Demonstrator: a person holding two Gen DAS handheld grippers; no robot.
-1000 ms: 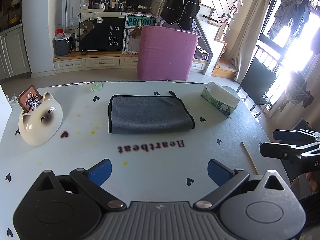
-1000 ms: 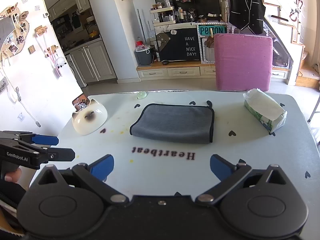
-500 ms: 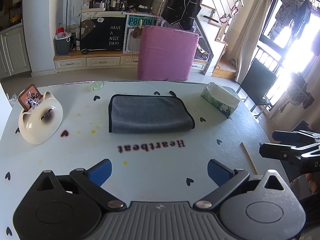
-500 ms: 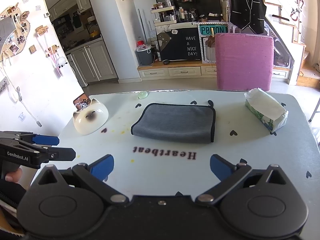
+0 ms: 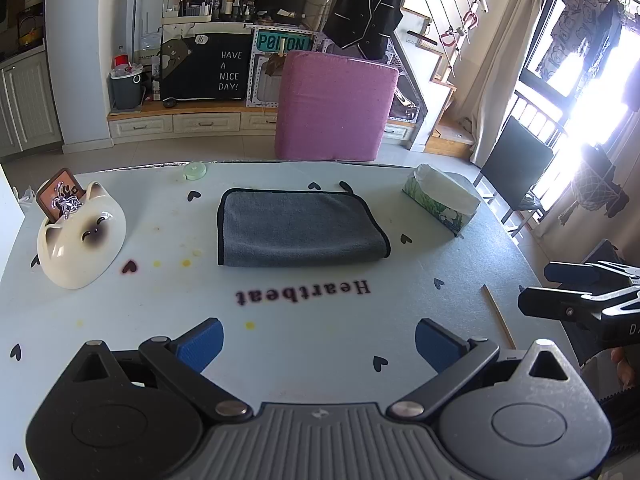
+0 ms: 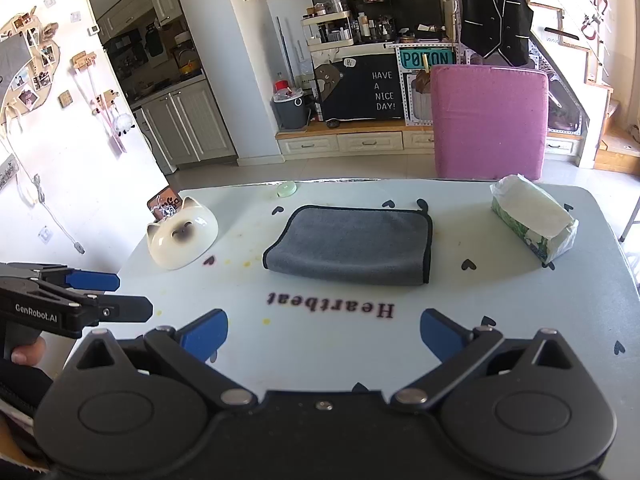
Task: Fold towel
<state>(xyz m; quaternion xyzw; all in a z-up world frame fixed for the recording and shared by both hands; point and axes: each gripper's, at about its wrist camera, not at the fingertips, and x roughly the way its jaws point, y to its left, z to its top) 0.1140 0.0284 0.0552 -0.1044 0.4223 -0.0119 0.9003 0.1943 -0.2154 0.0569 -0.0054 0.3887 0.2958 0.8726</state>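
Observation:
A grey towel with black trim [image 5: 298, 227] lies folded flat in the middle of the pale table [image 5: 304, 320]; it also shows in the right wrist view [image 6: 352, 244]. My left gripper [image 5: 318, 340] is open and empty, held above the table's near edge, well short of the towel. My right gripper [image 6: 324, 334] is open and empty too, at the same distance. Each gripper shows at the side of the other's view: the right one [image 5: 560, 288] and the left one [image 6: 104, 292].
A cat-shaped ceramic holder [image 5: 80, 240] stands at the left, a tissue pack [image 5: 440, 200] at the right. A small green disc [image 5: 195, 171] sits at the far edge. A thin wooden stick [image 5: 498, 316] lies near the right edge. A pink chair [image 5: 334, 108] stands behind.

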